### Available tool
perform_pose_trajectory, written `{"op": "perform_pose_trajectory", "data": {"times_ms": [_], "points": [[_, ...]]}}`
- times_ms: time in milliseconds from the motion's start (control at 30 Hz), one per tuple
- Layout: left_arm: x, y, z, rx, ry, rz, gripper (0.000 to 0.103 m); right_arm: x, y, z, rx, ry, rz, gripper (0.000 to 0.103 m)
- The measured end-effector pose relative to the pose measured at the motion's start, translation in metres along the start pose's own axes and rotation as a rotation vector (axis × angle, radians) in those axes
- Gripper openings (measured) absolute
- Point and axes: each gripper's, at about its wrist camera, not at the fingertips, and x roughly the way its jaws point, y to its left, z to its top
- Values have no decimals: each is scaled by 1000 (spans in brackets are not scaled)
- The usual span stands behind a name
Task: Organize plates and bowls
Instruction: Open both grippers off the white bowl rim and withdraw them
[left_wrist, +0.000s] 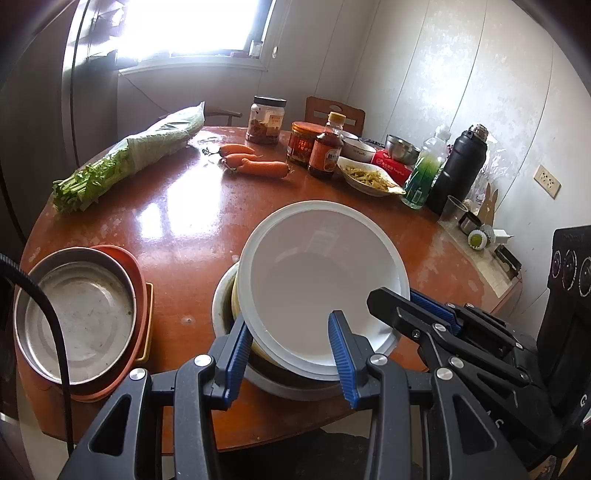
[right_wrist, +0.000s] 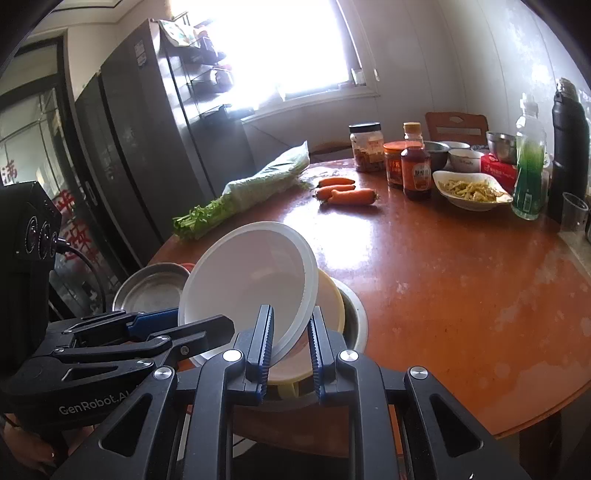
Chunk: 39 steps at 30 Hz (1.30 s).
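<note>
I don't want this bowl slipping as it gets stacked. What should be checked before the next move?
1. Right gripper grip on the white bowl: ok, the rim is pinched between its fingers.
2. Left gripper free: ok, its fingers are spread wide at the bowl's near edge.
3. White bowl level: not ok, it is steeply tilted.
4. White bowl empty: ok, nothing is inside.
5. Yellow bowl seated in the metal basin: ok, it is nested.
6. Steel plate out of the way: ok, it sits apart on the left.
</note>
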Motion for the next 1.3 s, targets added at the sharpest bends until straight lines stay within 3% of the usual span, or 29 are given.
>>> {"op": "perform_pose_trajectory", "data": {"times_ms": [1300], "points": [[19, 0, -10, 14, 14, 49, 42, 23, -12, -15, 18, 53, -34, 23]]}}
